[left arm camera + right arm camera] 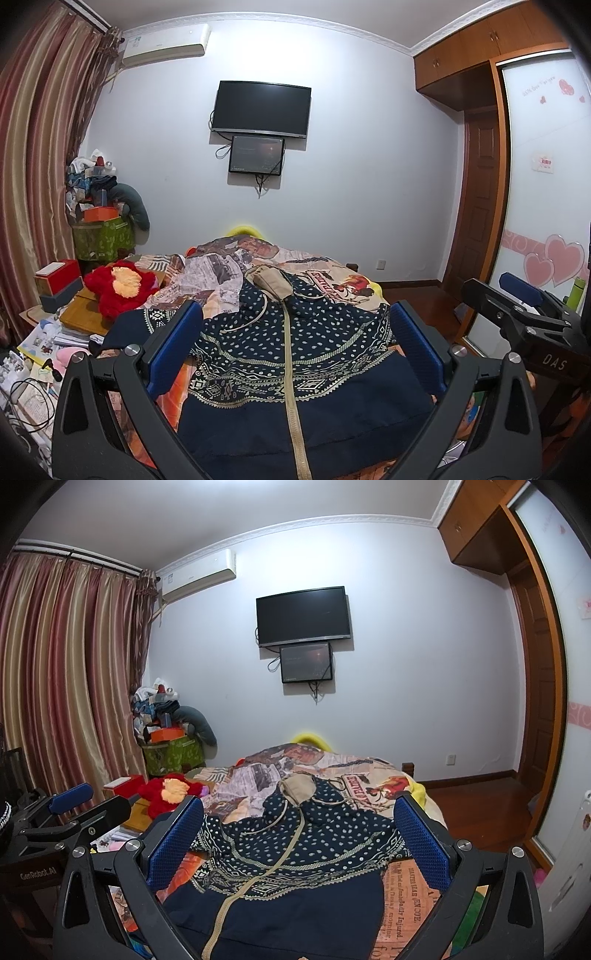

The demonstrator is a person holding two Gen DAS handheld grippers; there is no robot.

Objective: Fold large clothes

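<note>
A dark blue hooded jacket [295, 354] lies spread flat on the bed [229, 273], front side up, its beige zipper [291, 373] running down the middle. The upper part carries white dots and bands of pale geometric pattern, and the lower part is plain navy. Its hood [267, 278], beige inside, points toward the far wall, with the drawstring cords trailing across the chest.

The left tongs [295, 325] hover above the near part of the jacket, blue pads wide apart and gripping nothing. The right tongs [299, 819] hang beside them, likewise spread open and empty, with the jacket showing between the pads. Each pair of tongs appears at the edge of the other's view.

The bed wears a printed cover with newspaper-style pictures. A red plush toy [120, 290] sits at its left edge, near stacked boxes and striped curtains [40, 166]. A dark television [260, 109] hangs on the far wall.
</note>
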